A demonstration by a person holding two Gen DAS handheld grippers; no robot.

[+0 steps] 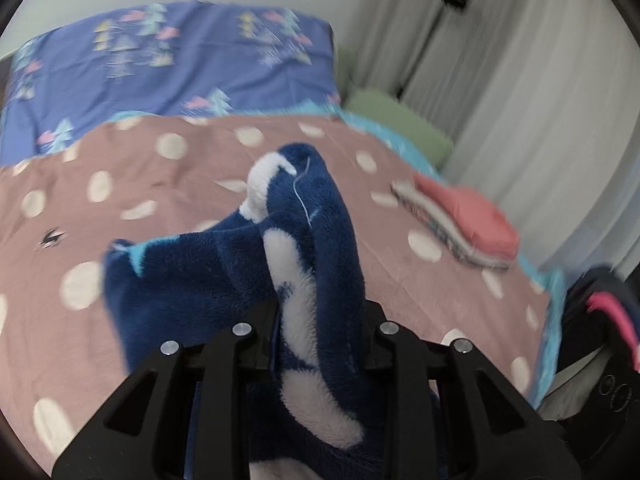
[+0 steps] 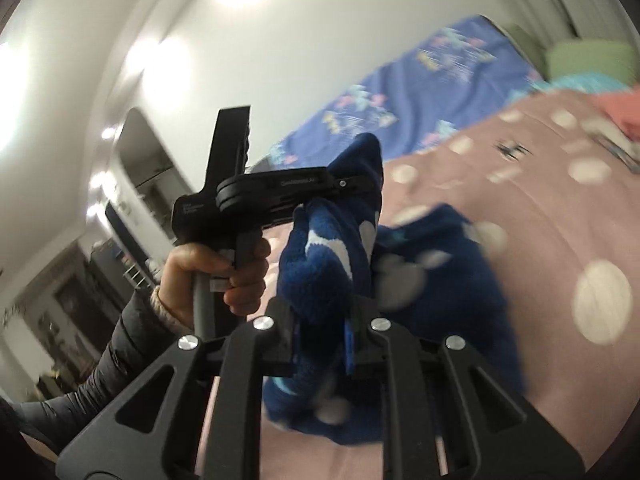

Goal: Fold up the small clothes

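Left hand-held gripper (image 1: 316, 320) and right hand-held gripper (image 2: 324, 320) each clenched on the same blue fleece garment (image 1: 224, 280).
Garment hangs bunched between both, lifted above the pink dotted bed cover (image 1: 80, 208). A folded pile (image 1: 468, 224) lies near the bed's right edge. A hand (image 2: 224, 276) grips the left handle.

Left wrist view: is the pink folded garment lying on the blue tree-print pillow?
No, the pink folded garment tops a small stack on the dotted bedspread, apart from the pillow.

Both grippers (image 1: 320, 316) (image 2: 324, 312) clamped, raised.
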